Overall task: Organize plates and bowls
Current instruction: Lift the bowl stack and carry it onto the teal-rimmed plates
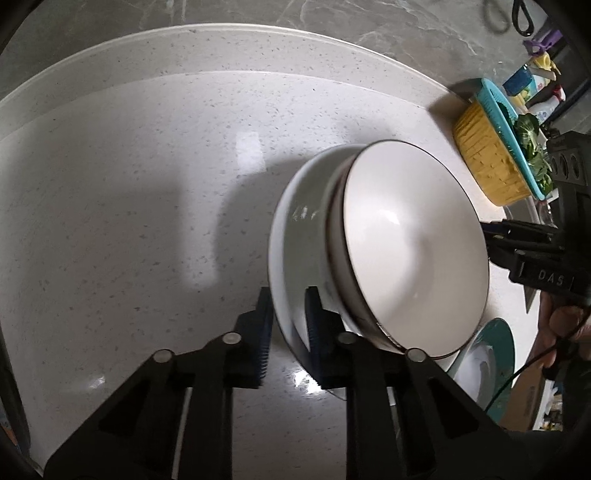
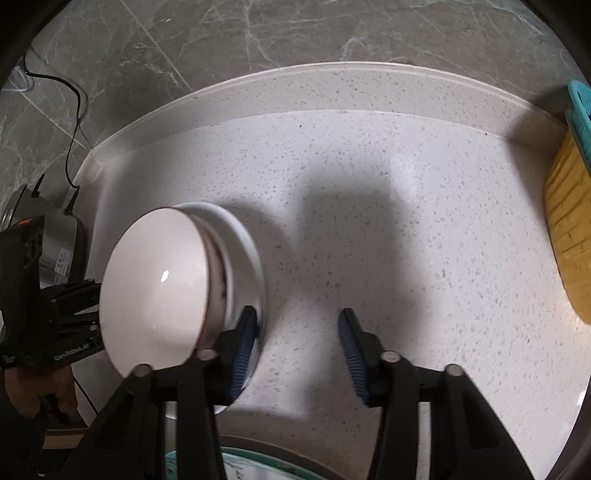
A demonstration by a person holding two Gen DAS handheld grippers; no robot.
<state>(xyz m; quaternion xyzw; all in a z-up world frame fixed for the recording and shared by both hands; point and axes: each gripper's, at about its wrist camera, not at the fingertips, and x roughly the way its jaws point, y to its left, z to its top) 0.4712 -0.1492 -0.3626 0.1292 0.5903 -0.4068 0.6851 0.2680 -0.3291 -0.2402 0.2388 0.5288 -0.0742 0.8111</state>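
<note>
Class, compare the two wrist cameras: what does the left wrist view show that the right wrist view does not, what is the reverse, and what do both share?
Only the left wrist view: leafy greens and bottles at its right edge. Only the right wrist view: a black cable against the wall and a grey appliance at the left. Both: the nested white bowls, the speckled counter, the yellow tub with the teal basket in it, and the grey marble wall.
</note>
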